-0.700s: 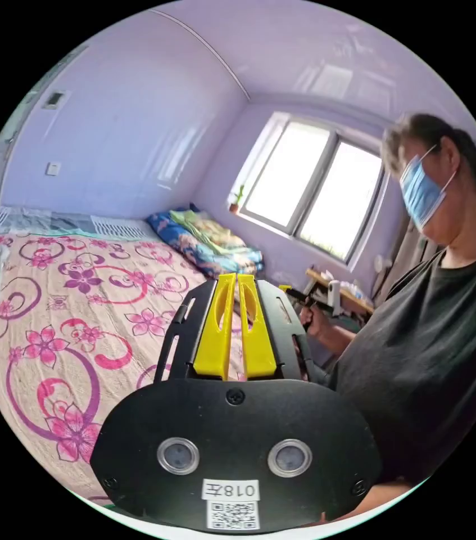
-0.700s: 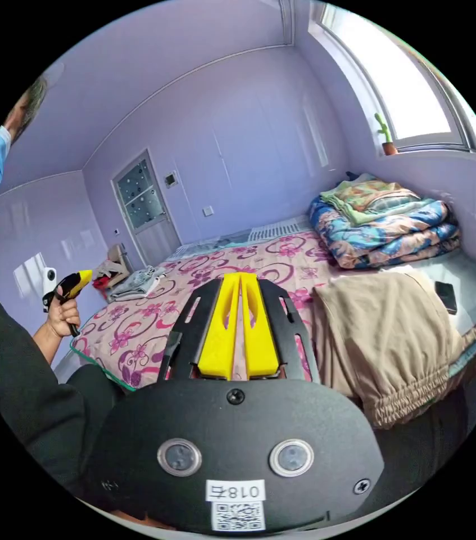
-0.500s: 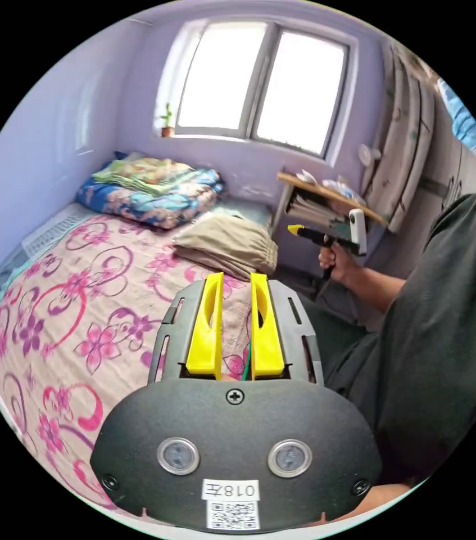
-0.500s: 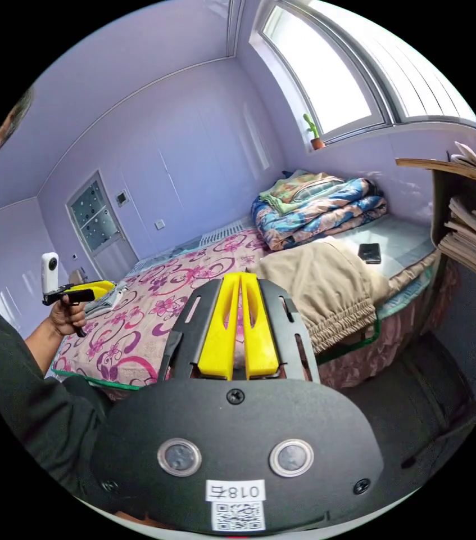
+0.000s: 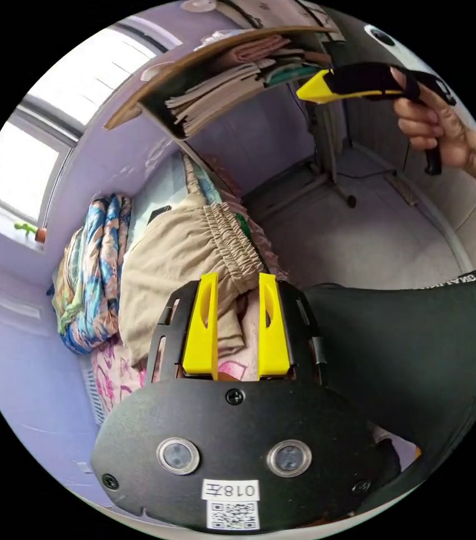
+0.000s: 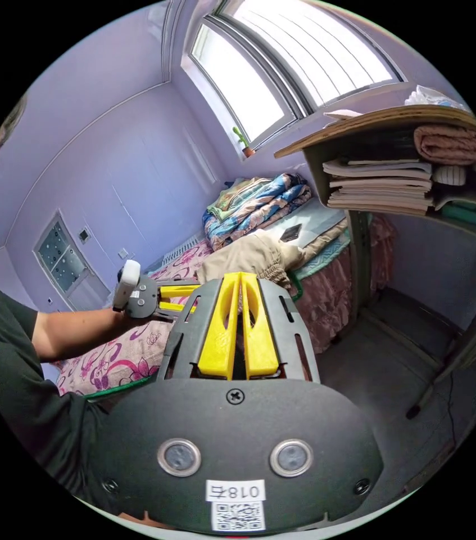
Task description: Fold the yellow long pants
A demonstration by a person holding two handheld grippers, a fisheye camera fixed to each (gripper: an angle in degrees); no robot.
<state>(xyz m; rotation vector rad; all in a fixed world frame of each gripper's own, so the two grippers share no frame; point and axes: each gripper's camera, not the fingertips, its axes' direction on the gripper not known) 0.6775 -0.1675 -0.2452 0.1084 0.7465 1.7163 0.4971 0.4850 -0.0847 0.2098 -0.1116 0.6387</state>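
Reaching for the tan-yellow long pants (image 5: 181,264), with nothing gripped yet.

Bunched pants lie at the edge of the bed (image 6: 136,349), elastic waistband toward the bedside and the folded quilts (image 5: 89,270) behind them. Left gripper (image 5: 236,292) hovers over the waistband, jaws spread apart and empty, apparently lined up to take that edge. Right gripper (image 6: 240,292) hangs off the bedside, well apart from the pants, jaws narrowed almost together, holding nothing.
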